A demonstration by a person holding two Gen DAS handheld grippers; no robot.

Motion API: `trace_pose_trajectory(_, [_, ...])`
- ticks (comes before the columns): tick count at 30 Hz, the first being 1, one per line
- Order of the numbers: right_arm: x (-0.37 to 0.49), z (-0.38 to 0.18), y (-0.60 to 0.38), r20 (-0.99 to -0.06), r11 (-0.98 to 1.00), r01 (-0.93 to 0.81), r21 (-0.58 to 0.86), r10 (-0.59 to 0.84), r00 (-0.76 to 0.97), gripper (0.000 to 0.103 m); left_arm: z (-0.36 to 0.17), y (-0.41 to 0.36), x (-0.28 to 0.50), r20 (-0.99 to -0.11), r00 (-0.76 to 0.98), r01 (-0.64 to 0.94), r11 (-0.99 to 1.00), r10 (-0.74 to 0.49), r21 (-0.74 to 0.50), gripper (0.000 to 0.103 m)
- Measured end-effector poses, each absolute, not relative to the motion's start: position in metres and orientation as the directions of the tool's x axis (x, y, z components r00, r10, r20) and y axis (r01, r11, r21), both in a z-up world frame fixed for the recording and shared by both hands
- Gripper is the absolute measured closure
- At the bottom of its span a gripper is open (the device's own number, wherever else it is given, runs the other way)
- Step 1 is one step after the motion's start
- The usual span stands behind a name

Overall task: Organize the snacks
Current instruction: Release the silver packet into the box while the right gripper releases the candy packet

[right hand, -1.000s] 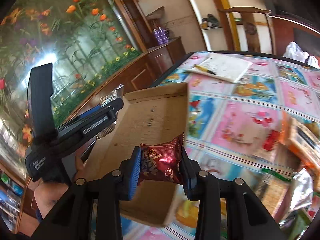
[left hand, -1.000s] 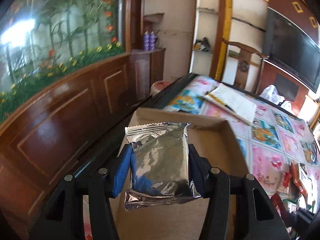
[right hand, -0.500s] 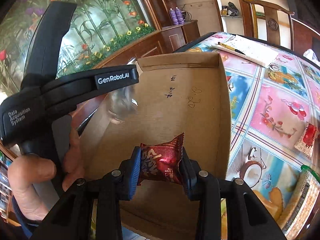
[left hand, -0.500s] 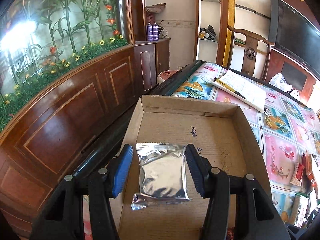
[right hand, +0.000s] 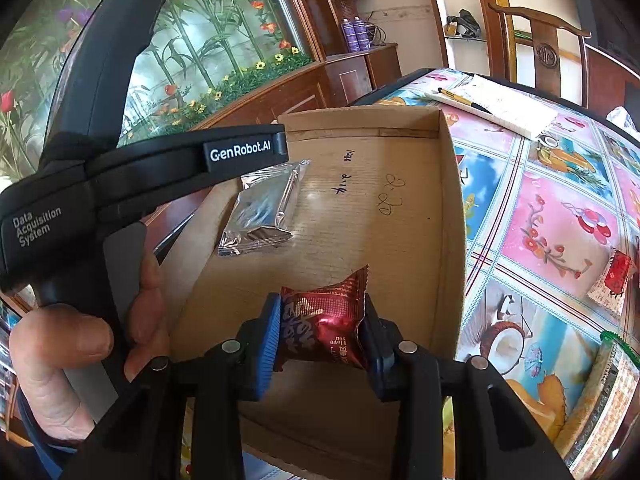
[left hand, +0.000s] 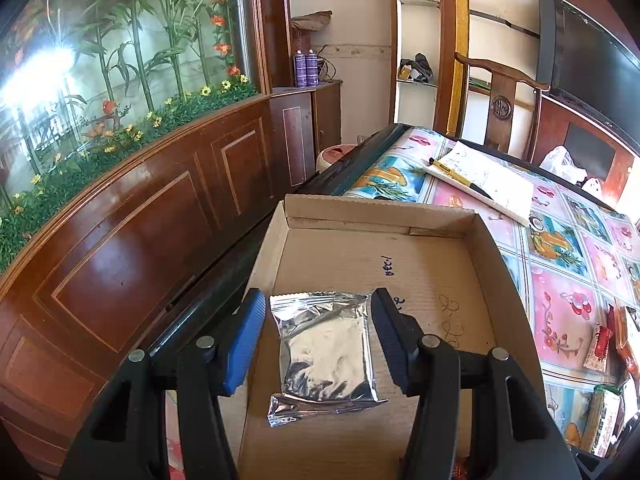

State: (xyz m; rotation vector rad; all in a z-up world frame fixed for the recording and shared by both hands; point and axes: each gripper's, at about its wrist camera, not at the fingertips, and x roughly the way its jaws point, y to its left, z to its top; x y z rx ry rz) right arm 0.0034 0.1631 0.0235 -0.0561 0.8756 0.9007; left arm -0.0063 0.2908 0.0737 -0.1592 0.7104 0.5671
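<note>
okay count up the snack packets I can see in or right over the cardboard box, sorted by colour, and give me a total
Silver foil packet: 1, lying on the floor of the cardboard box, between the open jaws of the left hand-held gripper.
Red packet: 1, clamped in the right hand-held gripper over the box.
Total: 2

Notepad (left hand: pixel 486 182): lies near the far edge of the bench (left hand: pixel 568 312), a pen (left hand: pixel 460 178) resting across it.
Bench cover: patterned cloth of fruit and flower squares.
Chair (left hand: pixel 502 92): wooden, behind the bench's far edge.
Spray cans (left hand: pixel 306 67): two, purple, on a cabinet (left hand: pixel 308 128).
</note>
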Motion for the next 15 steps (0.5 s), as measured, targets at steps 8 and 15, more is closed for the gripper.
trace_pose_trajectory(8, [0.0061,0.0232,0.1626,-0.681,0.642,-0.700,0.312,0.665,0.306,0.061,0.0746,0.2886,-0.0074,-0.647,0.617,-0.545,0.836,0.448,0.059,0.044])
trace_pose_trajectory(15, [0.0062,0.0227,0.1617,-0.680,0.639,-0.698,0.324,0.670,0.298,0.060,0.0771,0.2884,-0.0079,-0.641,0.618,-0.554,0.831,0.455,0.056,0.033])
